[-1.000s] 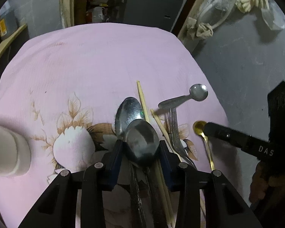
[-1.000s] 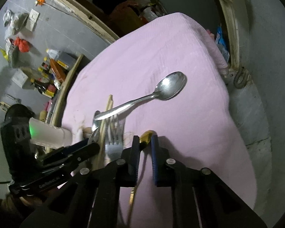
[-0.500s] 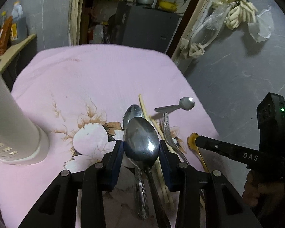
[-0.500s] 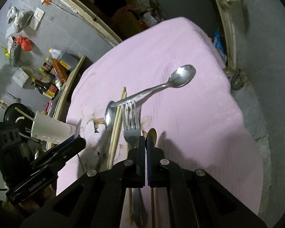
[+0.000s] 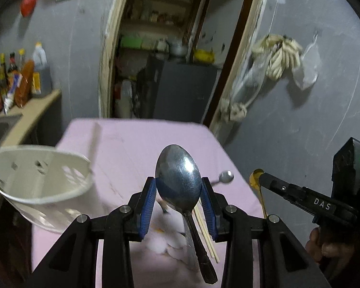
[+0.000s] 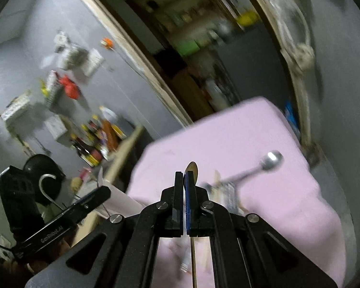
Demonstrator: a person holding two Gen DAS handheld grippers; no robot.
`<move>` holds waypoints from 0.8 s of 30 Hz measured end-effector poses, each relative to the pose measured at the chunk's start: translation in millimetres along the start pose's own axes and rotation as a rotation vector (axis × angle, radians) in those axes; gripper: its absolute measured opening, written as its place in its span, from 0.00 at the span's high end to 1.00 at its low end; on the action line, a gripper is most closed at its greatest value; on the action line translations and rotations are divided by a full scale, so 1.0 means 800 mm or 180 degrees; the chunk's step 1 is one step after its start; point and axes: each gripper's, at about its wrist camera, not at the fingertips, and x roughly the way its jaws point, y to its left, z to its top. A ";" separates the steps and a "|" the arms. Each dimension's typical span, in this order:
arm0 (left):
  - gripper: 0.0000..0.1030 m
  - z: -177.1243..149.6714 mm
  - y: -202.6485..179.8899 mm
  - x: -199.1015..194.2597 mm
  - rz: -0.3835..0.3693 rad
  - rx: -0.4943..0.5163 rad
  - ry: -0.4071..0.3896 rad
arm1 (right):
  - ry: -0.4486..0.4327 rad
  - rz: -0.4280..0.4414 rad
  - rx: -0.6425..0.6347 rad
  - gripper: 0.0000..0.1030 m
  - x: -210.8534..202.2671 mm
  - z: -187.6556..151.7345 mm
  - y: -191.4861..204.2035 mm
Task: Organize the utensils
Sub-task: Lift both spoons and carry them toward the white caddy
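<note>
Left wrist view alone shows the white utensil holder, mouth toward the lens, one pale stick leaning inside. Left gripper grips a large steel spoon by the bowl, handle hanging over the pink cloth. Right of the holder, chopsticks and a small spoon lie on the cloth. Right gripper, jaws pinched nearly together, clamps a gold spoon; only its view shows the fork near that small spoon.
</note>
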 end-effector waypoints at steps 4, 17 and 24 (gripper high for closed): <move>0.66 0.023 0.020 -0.043 0.0019 0.0036 -0.0240 | -0.0309 0.0211 -0.0222 0.98 0.000 0.016 0.061; 0.66 0.088 0.158 -0.156 0.0649 -0.0101 -0.0969 | -0.1066 0.0976 -0.0410 0.98 0.068 0.054 0.238; 0.66 0.102 0.231 -0.143 0.1070 -0.0362 -0.1279 | -0.1284 0.0822 -0.0349 0.98 0.115 0.029 0.254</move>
